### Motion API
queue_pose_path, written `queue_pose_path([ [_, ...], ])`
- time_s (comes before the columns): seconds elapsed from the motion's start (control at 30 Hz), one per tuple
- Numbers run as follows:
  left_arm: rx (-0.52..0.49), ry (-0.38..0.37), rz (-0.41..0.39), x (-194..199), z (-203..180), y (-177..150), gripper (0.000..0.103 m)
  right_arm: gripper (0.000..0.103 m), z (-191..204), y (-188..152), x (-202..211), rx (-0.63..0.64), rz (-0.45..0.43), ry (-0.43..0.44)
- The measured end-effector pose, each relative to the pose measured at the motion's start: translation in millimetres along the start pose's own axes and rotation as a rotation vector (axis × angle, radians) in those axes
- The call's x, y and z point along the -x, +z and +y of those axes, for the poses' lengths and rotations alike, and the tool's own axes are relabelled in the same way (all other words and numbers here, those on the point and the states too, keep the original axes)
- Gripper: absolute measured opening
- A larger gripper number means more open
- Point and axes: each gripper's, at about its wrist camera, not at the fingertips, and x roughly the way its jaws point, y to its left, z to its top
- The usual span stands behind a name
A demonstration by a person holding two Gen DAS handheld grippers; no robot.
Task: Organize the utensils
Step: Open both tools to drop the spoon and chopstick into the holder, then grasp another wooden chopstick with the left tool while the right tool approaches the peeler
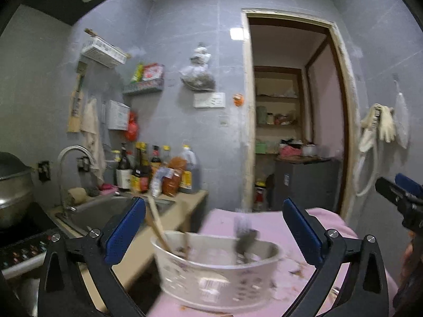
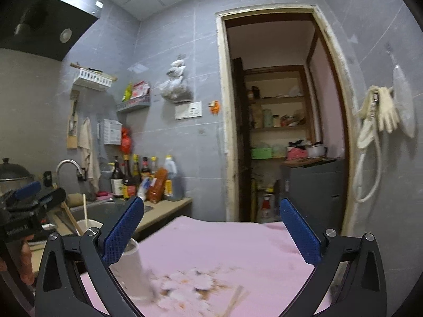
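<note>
A white perforated plastic basket (image 1: 216, 272) stands on a pink cloth (image 1: 267, 219), low between my left gripper's fingers. Wooden chopsticks (image 1: 156, 222) and a blurred dark utensil (image 1: 244, 237) stick out of it. My left gripper (image 1: 214, 224) is open and empty above the basket. My right gripper (image 2: 211, 224) is open and empty over the pink cloth (image 2: 224, 245). A white cup (image 2: 132, 269) stands by its left finger, and blurred chopsticks (image 2: 235, 301) lie on the cloth near scattered scraps. The left gripper's body (image 2: 29, 211) shows at the left edge.
A counter with a sink (image 1: 105, 211), tap (image 1: 71, 155) and several sauce bottles (image 1: 156, 174) runs along the left. A metal pot (image 1: 13, 192) sits on the stove. An open doorway (image 1: 293, 116) with pantry shelves is ahead. Gloves (image 2: 380, 113) hang on the right wall.
</note>
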Motion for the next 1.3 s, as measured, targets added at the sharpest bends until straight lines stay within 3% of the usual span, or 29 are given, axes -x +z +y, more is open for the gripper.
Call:
queue_pose_path([
  [0.37, -0.118, -0.239, 0.199, -9.5, -71.6, -30.3, 0.102, 0.103, -41.0, -24.8, 49.3, 0.050, 0.133, -0.127],
  [0.57, -0.229, -0.337, 0.437, -44.9, -105.8, -64.8, 0.102, 0.103, -53.9, -56.6, 49.6, 0.069, 0.306, -0.135],
  [0.7, -0.232, -0.370, 0.563, -64.1, -115.1, -87.2, 0.102, 0.103, -65.0, -75.1, 41.9, 0.022, 0.403, -0.116],
  [0.9, -0.266, -0.405, 0.710, -88.4, -123.8, -115.5, 0.100, 0.079, -76.2, -96.1, 25.7, -0.045, 0.521, -0.039],
  [0.97, -0.271, -0.421, 0.737, -92.9, -125.8, -120.7, 0.092, 0.062, -76.7, -100.1, 18.6, -0.050, 0.561, -0.004],
  [1.0, -0.277, -0.436, 0.758, -96.5, -128.0, -124.4, 0.088, 0.059, -75.5, -102.8, 14.6, -0.046, 0.584, 0.011],
  [1.07, -0.281, -0.457, 0.804, -103.9, -131.6, -131.0, 0.069, 0.049, -71.3, -107.6, 7.2, -0.035, 0.621, 0.039],
  [1.2, -0.254, -0.528, 0.904, -121.1, -135.1, -138.4, 0.048, 0.042, -59.6, -116.7, -8.5, -0.007, 0.699, 0.105],
  [1.3, -0.235, -0.542, 0.907, -131.0, -135.1, -138.7, 0.032, 0.035, -50.7, -122.5, -18.3, 0.015, 0.739, 0.144],
])
